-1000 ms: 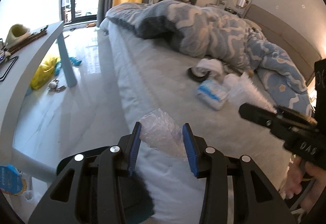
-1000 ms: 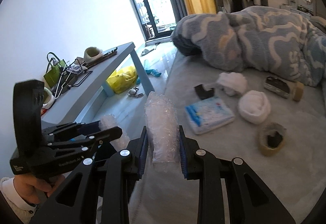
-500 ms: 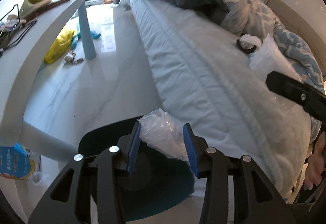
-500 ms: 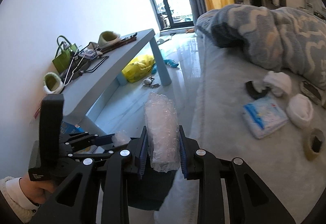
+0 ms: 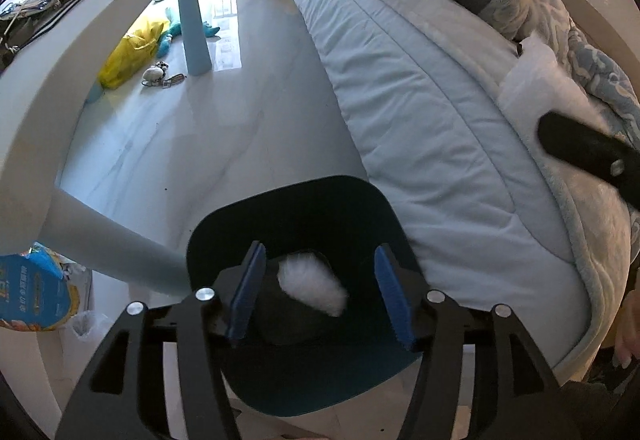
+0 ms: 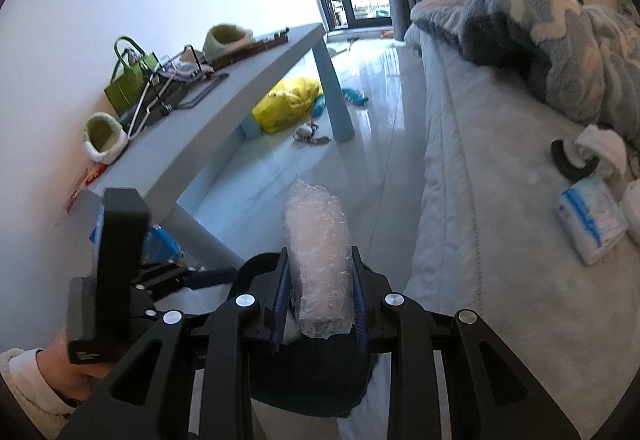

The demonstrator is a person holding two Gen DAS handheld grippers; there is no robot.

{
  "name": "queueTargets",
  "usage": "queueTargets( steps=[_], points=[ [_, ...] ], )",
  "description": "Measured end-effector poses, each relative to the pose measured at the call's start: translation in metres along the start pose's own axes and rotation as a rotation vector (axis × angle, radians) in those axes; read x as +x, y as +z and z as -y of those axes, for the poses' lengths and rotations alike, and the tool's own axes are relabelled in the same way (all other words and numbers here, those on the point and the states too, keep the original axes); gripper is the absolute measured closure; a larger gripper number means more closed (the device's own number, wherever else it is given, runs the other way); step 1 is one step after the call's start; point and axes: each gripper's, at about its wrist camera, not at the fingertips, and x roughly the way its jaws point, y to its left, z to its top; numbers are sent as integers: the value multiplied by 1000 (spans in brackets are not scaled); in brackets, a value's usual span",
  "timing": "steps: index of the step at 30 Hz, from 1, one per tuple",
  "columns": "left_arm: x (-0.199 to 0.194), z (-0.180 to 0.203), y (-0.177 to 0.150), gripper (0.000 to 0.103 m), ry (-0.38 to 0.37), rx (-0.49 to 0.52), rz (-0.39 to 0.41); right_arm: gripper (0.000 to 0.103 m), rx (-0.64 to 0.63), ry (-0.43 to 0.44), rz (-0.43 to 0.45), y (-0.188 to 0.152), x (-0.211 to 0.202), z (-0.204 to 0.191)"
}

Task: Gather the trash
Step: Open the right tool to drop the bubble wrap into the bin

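Note:
My left gripper [image 5: 318, 290] is open above a dark teal trash bin [image 5: 304, 208] on the floor beside the bed. A crumpled clear plastic piece [image 5: 312, 286] lies inside the bin, below and between the blue pads. My right gripper [image 6: 318, 298] is shut on a roll of bubble wrap [image 6: 316, 244] and holds it upright over the same bin [image 6: 312, 380]. The left gripper also shows in the right wrist view [image 6: 192, 276], low on the left. More trash lies on the bed: a tissue pack [image 6: 592, 224], a white wad [image 6: 600, 148] and a black ring [image 6: 566, 160].
A pale blue bed [image 5: 420, 88] with a rumpled blanket [image 6: 540, 40] fills the right. A light blue table [image 6: 240, 92] with a green bag [image 6: 128, 80] and slippers stands left. A yellow bag [image 6: 288, 108] lies on the shiny floor. A blue snack packet [image 5: 28, 292] sits by the table leg.
My left gripper opened and let go of the crumpled plastic, which dropped into the bin. Both grippers moved from the bed to over the bin; the right still holds the bubble wrap.

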Motion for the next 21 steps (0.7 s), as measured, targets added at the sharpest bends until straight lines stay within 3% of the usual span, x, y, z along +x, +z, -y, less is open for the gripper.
queueTargets(
  steps=[15,21],
  points=[
    [-66,-29,15,43,-27,-78,215,75,-16,-18,-141,-18,55,-14],
    [-81,-33,19,49,-37,-93,256,75,-23,-23,-193,-27,77,-21]
  ],
)
